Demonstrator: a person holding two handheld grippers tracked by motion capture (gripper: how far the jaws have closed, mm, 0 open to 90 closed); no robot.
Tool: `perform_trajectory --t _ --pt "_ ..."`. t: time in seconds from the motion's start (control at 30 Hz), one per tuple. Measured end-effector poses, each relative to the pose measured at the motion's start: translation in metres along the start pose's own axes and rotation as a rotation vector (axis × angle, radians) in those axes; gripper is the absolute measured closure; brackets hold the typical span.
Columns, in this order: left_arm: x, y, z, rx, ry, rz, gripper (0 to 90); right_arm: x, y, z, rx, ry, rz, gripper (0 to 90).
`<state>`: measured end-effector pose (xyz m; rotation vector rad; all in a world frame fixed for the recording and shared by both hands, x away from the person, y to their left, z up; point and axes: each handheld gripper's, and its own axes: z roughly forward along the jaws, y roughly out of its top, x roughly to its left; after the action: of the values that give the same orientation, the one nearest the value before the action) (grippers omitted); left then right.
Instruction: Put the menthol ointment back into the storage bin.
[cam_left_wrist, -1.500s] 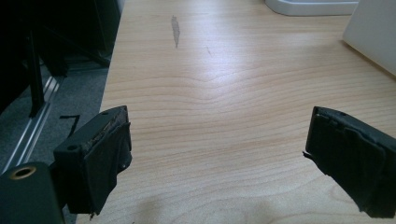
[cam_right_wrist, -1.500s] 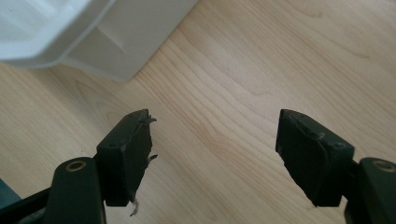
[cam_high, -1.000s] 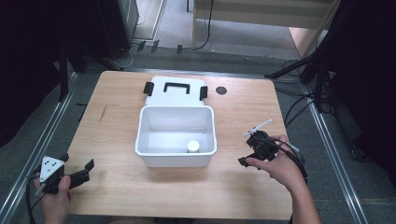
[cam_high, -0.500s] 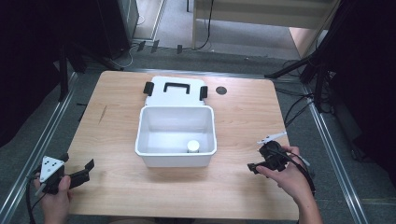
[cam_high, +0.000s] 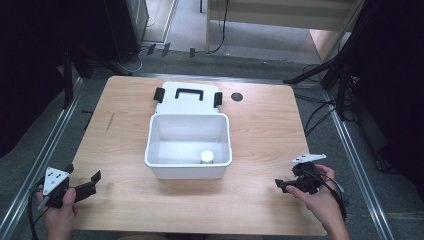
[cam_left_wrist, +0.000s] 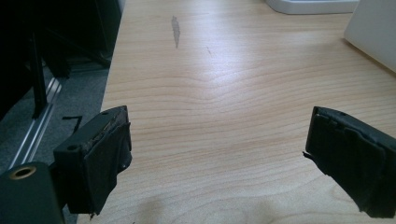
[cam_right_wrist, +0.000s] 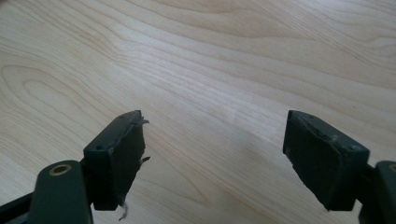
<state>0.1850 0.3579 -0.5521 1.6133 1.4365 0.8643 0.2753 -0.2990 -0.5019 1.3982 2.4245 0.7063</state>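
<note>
A white plastic box (cam_high: 188, 164) stands open in the middle of the wooden table (cam_high: 260, 120), with a small white round object (cam_high: 206, 156) on its floor near the front right. Its lid (cam_high: 187, 98), with a black handle and black clips, lies flat behind it. My left gripper (cam_high: 84, 184) rests at the front left corner of the table, open and empty, its jaws wide apart (cam_left_wrist: 217, 154). My right gripper (cam_high: 281, 184) is held low at the front right, open and empty over bare wood (cam_right_wrist: 212, 154).
A small black round hole (cam_high: 237, 96) sits in the table to the right of the lid. The box's white wall (cam_left_wrist: 373, 32) shows at the right of the left gripper view. Metal rails and cables run along both table sides on the floor.
My right gripper has drawn back from beside the box toward the front right edge of the table and lowered. The left gripper has stayed where it was.
</note>
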Motion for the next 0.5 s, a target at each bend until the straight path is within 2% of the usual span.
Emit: perform_trajectory --t 0.23,0.4,0.5 --pt "0.0 0.0 0.0 0.001 0.001 0.001 7.8 -0.011 -0.024 -0.003 -0.069 -0.018 0.056 20.1" --pt "0.0 0.0 0.0 0.002 0.002 0.0 7.8 -0.02 -0.041 -0.007 -0.142 -0.023 0.105 20.0" --pt "0.0 0.0 0.0 0.001 0.004 0.002 7.8 -0.025 -0.05 -0.008 -0.156 -0.02 0.129 19.0"
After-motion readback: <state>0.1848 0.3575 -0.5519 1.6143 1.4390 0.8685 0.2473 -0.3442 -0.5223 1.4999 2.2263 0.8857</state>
